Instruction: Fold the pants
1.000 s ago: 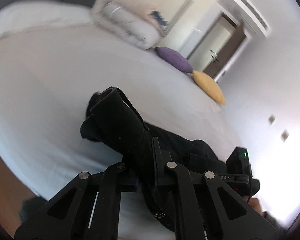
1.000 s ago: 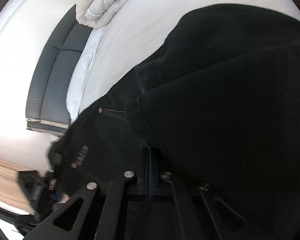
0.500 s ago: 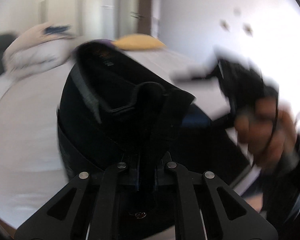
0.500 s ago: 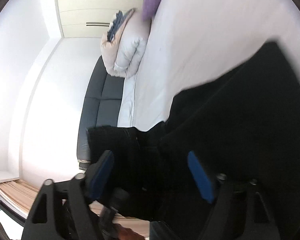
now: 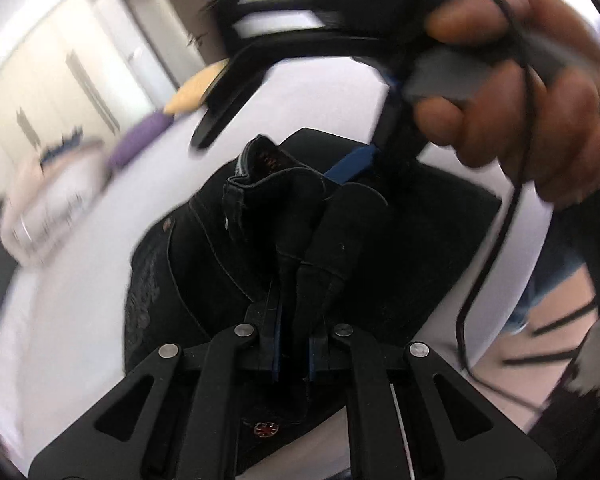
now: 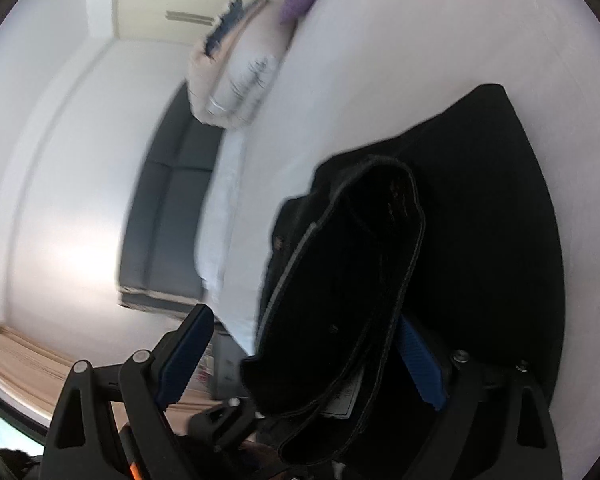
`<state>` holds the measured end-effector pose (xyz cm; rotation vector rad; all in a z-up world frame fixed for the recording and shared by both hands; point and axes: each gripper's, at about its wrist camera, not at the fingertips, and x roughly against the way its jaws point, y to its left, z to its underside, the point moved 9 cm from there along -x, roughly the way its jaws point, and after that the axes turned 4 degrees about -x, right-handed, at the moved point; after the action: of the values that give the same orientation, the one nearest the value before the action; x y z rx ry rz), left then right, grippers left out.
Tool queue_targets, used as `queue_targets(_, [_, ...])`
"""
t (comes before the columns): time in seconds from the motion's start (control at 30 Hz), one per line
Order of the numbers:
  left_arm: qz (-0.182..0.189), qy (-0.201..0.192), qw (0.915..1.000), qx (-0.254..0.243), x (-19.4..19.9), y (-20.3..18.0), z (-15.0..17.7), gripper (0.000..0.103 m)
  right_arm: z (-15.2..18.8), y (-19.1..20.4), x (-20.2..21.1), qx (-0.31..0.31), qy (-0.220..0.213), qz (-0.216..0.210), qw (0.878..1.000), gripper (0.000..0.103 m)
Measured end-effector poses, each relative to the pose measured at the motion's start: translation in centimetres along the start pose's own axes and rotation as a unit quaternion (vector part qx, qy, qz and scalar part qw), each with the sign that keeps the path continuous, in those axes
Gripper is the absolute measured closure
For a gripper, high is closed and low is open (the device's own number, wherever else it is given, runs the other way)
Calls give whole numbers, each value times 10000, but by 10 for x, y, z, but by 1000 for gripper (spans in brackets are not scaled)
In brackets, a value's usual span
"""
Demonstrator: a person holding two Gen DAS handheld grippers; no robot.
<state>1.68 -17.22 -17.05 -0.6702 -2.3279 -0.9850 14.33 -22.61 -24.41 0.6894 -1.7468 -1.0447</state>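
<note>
Left gripper [image 5: 294,316] pinches the black pants [image 5: 340,248]; right gripper [image 6: 300,364] gapes wide. Only the left view shows the yellow pillow [image 5: 192,92].

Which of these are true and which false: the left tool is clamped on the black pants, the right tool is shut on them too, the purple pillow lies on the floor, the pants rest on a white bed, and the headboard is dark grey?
1. The left tool is clamped on the black pants. True.
2. The right tool is shut on the pants. False: its blue pads are spread wide, with the waistband hanging loose between them.
3. The purple pillow lies on the floor. False: it lies on the white bed.
4. The pants rest on the white bed. True.
5. The headboard is dark grey. True.
</note>
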Motion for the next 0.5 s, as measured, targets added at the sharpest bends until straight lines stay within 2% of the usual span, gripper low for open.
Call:
queue_targets(0.1, [-279, -37, 9983, -504, 0, -13, 0, 95, 5, 2, -5, 325, 170, 639, 9973, 20])
queue_targets(0.17, [-440, -92, 9955, -829, 3, -24, -1, 95, 8, 2, -4, 467, 214, 895, 9947, 28])
queue_targets(0.27, [-540, -130, 9928, -1057, 13, -34, 10, 95, 3, -3, -5, 543, 182, 1154, 9917, 54])
queue_targets(0.33, [-528, -143, 9925, -1095, 12, -37, 12, 95, 3, -16, 1, 534, 137, 1310, 9898, 85])
queue_targets(0.4, [-477, -158, 9928, -1083, 16, -45, 14, 95, 5, -20, 4, 408, 106, 1186, 9920, 86])
queue_targets(0.5, [-381, -174, 9934, -1066, 4, -36, 10, 95, 7, -21, 12, 584, -27, 1191, 9912, 88])
